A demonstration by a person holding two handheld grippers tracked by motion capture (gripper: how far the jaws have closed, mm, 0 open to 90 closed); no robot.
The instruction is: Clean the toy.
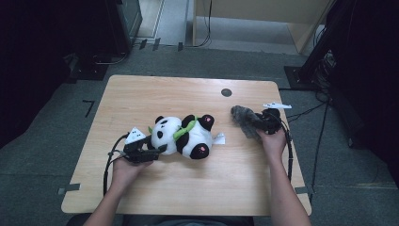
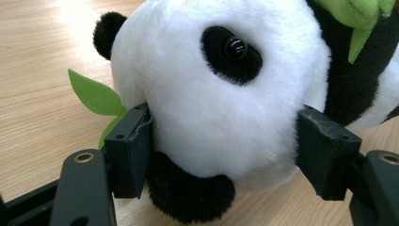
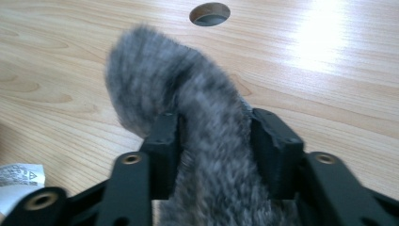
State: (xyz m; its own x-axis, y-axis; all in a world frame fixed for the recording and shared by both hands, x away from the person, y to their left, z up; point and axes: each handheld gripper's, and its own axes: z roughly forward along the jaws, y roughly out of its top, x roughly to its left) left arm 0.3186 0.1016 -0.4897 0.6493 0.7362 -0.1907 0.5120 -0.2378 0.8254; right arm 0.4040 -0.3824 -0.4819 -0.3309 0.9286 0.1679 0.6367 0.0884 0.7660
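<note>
Panda toy [image 1: 186,136] lies on its side near the middle of the wooden table [image 1: 141,94], with a grey furry piece [image 1: 245,120] to its right.

Its white head points to the left gripper [image 1: 157,149], and in the left gripper view both black jaws press on the sides of this head [image 2: 221,117], so the toy is pinched there. A green leaf [image 2: 94,96] comes out beside the head. The right gripper [image 1: 259,123], near the right edge of the table, has the grey furry piece [image 3: 197,122] between its jaws; the jaws stand partly apart and the fur touches both pads [image 3: 273,150], but a firm grip I cannot confirm. A small white label [image 1: 219,138] lies just beside the panda's foot.
</note>
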